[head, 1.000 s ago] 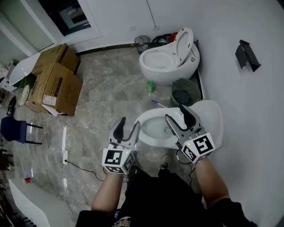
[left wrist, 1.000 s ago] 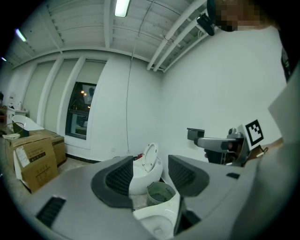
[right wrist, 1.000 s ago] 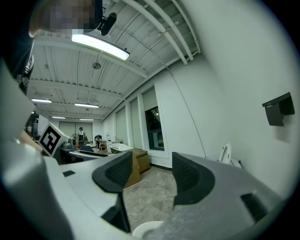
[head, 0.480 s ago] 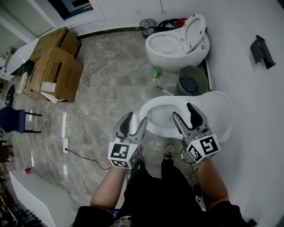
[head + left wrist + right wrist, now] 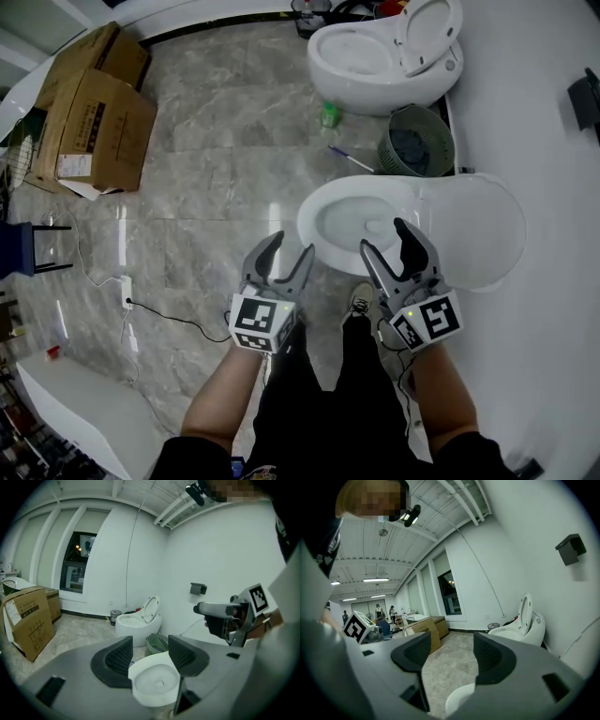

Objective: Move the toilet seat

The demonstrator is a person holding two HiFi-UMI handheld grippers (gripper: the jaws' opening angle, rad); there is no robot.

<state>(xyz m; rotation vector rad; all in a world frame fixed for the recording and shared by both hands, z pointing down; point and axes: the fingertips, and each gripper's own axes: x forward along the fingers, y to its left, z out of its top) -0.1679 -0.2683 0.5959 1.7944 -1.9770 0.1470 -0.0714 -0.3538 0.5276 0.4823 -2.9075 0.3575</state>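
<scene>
The near white toilet [image 5: 349,223] stands just ahead of me, its bowl uncovered and its seat and lid [image 5: 480,231] tipped back towards the wall on the right. My left gripper [image 5: 289,251] hovers open by the bowl's front left rim, holding nothing. My right gripper [image 5: 386,240] hangs over the bowl's front edge; its jaws are opening with nothing between them, and they are clear of the seat. In the left gripper view the bowl [image 5: 154,684] shows beyond the open left gripper [image 5: 150,656]. In the right gripper view only a bit of rim [image 5: 459,700] shows below the right gripper [image 5: 452,656].
A second toilet [image 5: 375,56] with its seat up stands further along the wall, and a green basket [image 5: 415,141] sits between the two. A green bottle [image 5: 328,114] and a pen-like stick [image 5: 349,157] lie nearby. Cardboard boxes [image 5: 89,122] and a floor cable [image 5: 159,314] are at the left.
The head view has tipped further down, so the near toilet fills more of the frame. Both grippers hold about the same place before the bowl. The right jaws stand a little wider.
</scene>
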